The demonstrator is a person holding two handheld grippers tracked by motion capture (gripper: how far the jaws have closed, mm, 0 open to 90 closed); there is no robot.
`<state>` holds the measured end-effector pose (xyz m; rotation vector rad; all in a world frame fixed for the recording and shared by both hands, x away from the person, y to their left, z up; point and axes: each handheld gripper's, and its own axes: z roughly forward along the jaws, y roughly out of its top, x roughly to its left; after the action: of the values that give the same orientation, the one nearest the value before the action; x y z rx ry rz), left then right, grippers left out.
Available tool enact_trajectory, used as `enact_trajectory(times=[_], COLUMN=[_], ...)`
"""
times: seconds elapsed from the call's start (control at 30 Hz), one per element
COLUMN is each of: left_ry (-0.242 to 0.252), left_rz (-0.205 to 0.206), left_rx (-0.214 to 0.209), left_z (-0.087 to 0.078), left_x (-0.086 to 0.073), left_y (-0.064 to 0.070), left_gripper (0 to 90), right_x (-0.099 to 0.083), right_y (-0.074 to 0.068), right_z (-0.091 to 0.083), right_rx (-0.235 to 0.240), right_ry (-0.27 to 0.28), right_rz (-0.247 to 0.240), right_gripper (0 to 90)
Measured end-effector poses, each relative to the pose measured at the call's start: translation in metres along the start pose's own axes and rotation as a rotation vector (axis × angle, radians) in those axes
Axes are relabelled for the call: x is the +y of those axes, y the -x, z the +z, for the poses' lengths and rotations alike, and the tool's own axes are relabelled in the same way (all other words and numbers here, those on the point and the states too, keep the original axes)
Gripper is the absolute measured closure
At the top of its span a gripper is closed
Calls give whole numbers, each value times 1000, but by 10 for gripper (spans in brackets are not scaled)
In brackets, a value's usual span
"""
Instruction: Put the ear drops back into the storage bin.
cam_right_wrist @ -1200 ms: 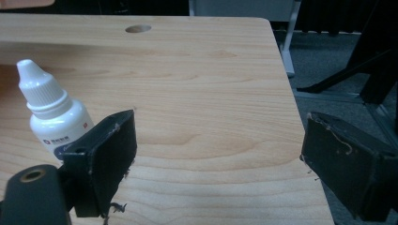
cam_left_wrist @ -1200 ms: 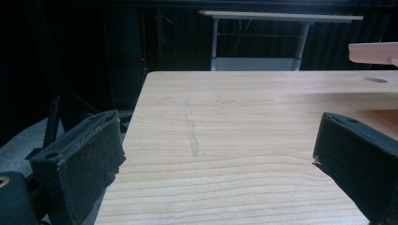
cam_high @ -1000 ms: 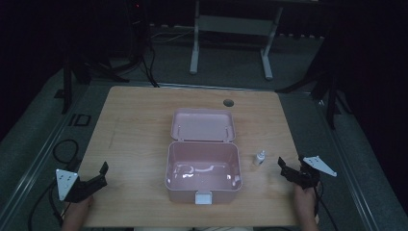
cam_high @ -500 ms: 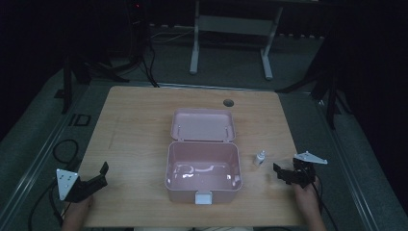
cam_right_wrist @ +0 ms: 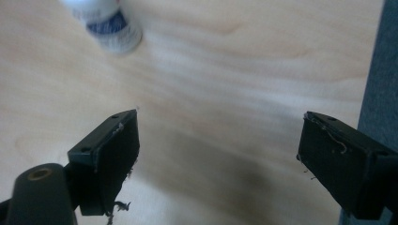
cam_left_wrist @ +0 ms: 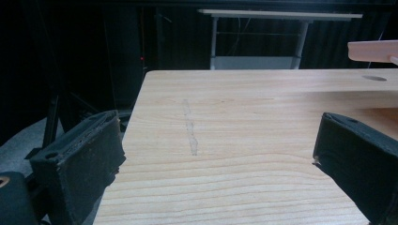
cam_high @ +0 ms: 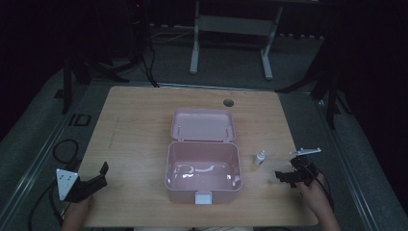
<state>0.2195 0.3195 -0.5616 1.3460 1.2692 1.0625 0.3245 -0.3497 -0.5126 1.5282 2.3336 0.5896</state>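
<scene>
Two black two-jaw grippers sit low over my pale wooden table (cam_high: 139,125), one at each near corner. My right gripper (cam_high: 285,177) is held by a hand (cam_high: 312,192) at the table's right edge, its jaws spread wide with nothing between them, angled toward the small white plastic bottle with a blue label (cam_high: 260,158). That bottle stands upright on the wood, just beside the right wall of the open pink plastic case (cam_high: 203,163) and apart from the jaws. In the right gripper view the bottle (cam_right_wrist: 105,21) lies blurred beyond the left jaw, bare tabletop showing between the pads. My left gripper (cam_high: 96,177) rests near the left front corner, jaws likewise released and holding nothing, pointing across the wood; in its own view the gap frames only grain. Against a second ago, my right gripper has slid inward from the table's edge and dipped closer to the bottle, while the left one has not moved.
</scene>
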Motion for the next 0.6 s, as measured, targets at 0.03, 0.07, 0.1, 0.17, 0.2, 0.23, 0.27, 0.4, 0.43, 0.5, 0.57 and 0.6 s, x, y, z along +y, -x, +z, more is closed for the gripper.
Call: enact_trajectory(times=[0.03,0.07,0.1,0.17,0.2,0.23,0.27,0.4,0.43,0.5,0.57,0.6], left_ry=[0,-1,-1,0,-1,0,0,-1,-1,-1,-1,-2], left_rz=[0,-1,-1,0,0,1,1,2,2,3,4,4], left_rx=[-1,-1,0,0,-1,-1,-2,-2,-3,-3,-5,-4], left_z=[0,0,0,0,0,0,0,0,0,0,0,0], left_x=[0,0,0,0,0,0,0,0,0,0,0,0], left_y=[0,0,0,0,0,0,0,0,0,0,0,1], left_gripper=[20,20,20,20,20,20,20,20,20,20,20,20], right_x=[1,2,3,4,4,5,5,7,8,8,8,8], right_y=[-1,-1,-2,-4,-5,-6,-7,-9,-10,-11,-13,-14], right_z=[-1,-1,-2,-2,-3,-3,-3,-5,-5,-6,-7,-8], right_rx=[13,29,41,47,51,52,59,98,108,113,100,94], right_ry=[-35,-66,-97,-129,-155,-177,-196,-271,-287,-323,-353,-367], right_rz=[0,2,-7,-22,-33,-42,-50,-97,-103,-145,-179,-188], right_gripper=[126,126,126,126,127,127,128,136,138,139,156,156])
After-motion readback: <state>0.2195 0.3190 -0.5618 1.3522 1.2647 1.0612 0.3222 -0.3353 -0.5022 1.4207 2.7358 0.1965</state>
